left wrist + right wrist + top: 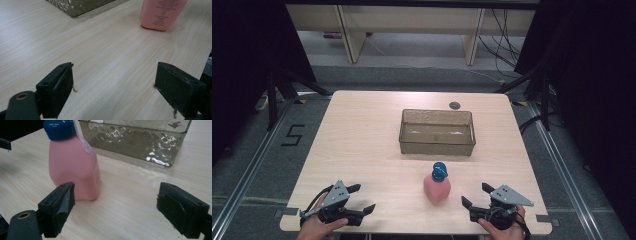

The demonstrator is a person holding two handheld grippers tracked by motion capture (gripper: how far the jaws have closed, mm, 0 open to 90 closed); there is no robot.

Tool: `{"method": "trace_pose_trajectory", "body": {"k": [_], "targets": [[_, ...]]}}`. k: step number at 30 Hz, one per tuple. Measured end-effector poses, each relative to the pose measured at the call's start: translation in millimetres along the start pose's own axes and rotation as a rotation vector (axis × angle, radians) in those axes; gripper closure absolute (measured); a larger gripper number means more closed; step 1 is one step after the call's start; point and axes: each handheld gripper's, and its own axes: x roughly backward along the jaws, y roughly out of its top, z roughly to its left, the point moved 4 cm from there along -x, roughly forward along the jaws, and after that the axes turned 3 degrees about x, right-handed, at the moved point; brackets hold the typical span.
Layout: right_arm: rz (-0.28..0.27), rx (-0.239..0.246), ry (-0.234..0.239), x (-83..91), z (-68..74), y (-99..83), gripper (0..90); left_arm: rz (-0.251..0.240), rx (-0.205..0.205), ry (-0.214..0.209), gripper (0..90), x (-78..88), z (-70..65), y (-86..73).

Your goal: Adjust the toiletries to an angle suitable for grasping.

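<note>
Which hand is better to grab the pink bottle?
Probably the right gripper: its open jaws stand nearer the bottle, which looms close in its view. The left gripper, also open, sits farther off.

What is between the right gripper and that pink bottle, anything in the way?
Nothing visible. The right gripper sits with its jaws wide open beside the pink bottle, with only bare table between them. The bottle stands upright, apart from the clear box behind it. The left gripper is off to the other side, also open.
</note>
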Motion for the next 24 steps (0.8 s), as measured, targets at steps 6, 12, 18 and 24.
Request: {"method": "trace_pose_trajectory", "body": {"k": [6,12,18,24], "targets": [[-0.005,0.012,0.010,-0.7,2.2,1.0,15.6,0.004,-0.001,-0.001,14.7,-0.4,-0.6,-0.4],[-0.017,-0.005,0.034,0.6,7.8,4.3,15.7,0.002,0.000,0.000,14.7,-0.4,-0.2,-0.3],[-0.034,0.008,0.038,-0.4,11.7,6.8,15.7,0.003,0.000,0.000,14.7,-0.4,-0.2,-0.3],[-0.049,0.013,0.053,-2.4,17.8,10.3,15.8,0.003,-0.001,0.001,14.7,-0.6,-0.2,-0.3]]}}
